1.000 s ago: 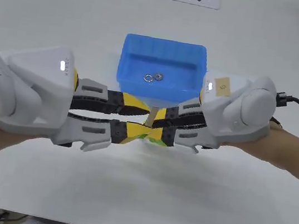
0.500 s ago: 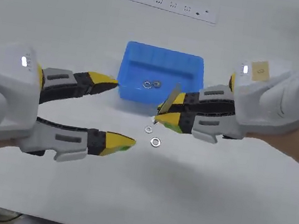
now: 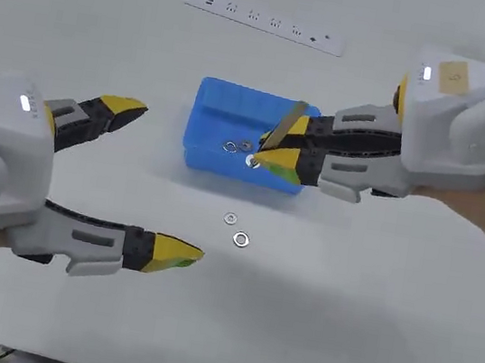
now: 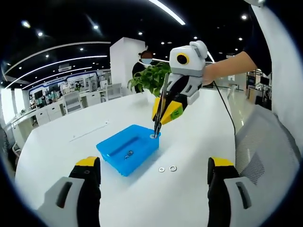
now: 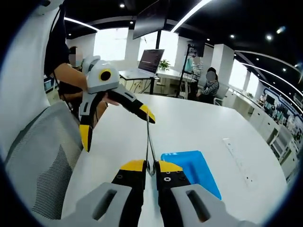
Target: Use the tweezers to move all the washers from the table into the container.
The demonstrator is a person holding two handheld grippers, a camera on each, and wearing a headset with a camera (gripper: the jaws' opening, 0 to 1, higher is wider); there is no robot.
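My right gripper [image 3: 284, 159] is shut on the metal tweezers [image 3: 279, 134], which slant down over the near right part of the blue container [image 3: 210, 104]. A small washer [image 3: 252, 161] seems pinched at their tips. Two washers [image 3: 237, 147] lie inside the container. Two more washers [image 3: 236, 230] rest on the white table in front of it. My left gripper [image 3: 159, 180] is wide open at the left, holding nothing. In the left gripper view the tweezers [image 4: 159, 109] point at the container [image 4: 120, 150]. In the right gripper view the tweezers [image 5: 148, 142] rise between the shut jaws.
A white power strip [image 3: 262, 18] lies at the far side of the table [image 3: 344, 297]. In the right gripper view a mesh chair back [image 5: 38, 156] stands at the left, and people sit at desks in the background.
The grippers were together in front of the container. The left one has opened and drawn back left. The right one has carried the tweezers up over the container.
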